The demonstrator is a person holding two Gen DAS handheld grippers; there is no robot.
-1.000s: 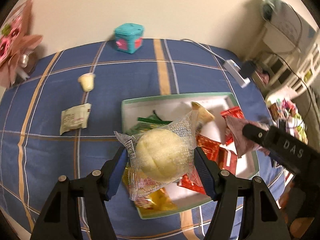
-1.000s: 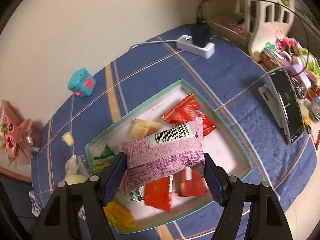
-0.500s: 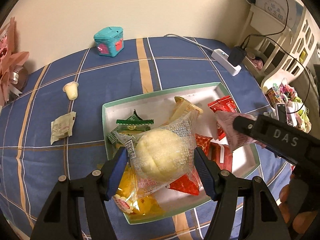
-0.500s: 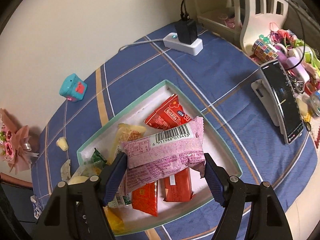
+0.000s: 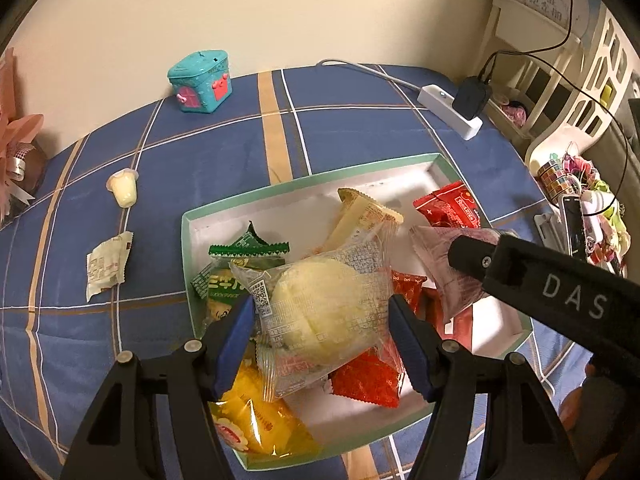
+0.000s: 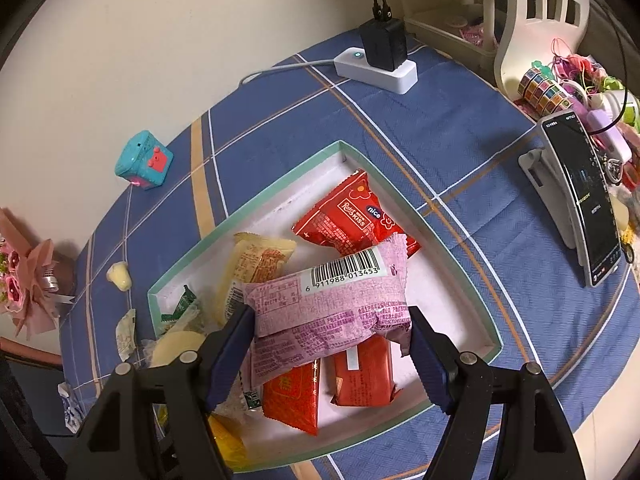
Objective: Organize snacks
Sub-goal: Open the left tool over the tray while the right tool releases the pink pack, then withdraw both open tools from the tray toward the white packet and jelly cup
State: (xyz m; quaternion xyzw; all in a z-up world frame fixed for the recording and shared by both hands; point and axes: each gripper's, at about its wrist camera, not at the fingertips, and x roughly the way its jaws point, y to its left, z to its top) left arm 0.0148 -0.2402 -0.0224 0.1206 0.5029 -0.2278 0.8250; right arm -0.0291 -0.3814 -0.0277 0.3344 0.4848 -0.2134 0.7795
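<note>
Blue plaid bedding carries the tray (image 5: pixel 188 240) — both claws have sunk closer over it. Left claw (image 5: pixel 322 330) clamps the bun packet (image 5: pixel 320 308); right claw (image 6: pixel 332 346), at 3 o'clock, clamps the pink packet (image 6: pixel 332 304) — release seems near.

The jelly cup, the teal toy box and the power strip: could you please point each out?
jelly cup (image 5: pixel 123 189), left wrist view, its side wall.
teal toy box (image 5: pixel 200 82), left wrist view, its front face.
power strip (image 6: pixel 376 68), right wrist view, its white top.

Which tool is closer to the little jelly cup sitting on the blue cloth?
Left. The left tool, gripping the bun packet, is nearer the jelly cup; the right tool holds the purple packet on the tray's far side.
</note>
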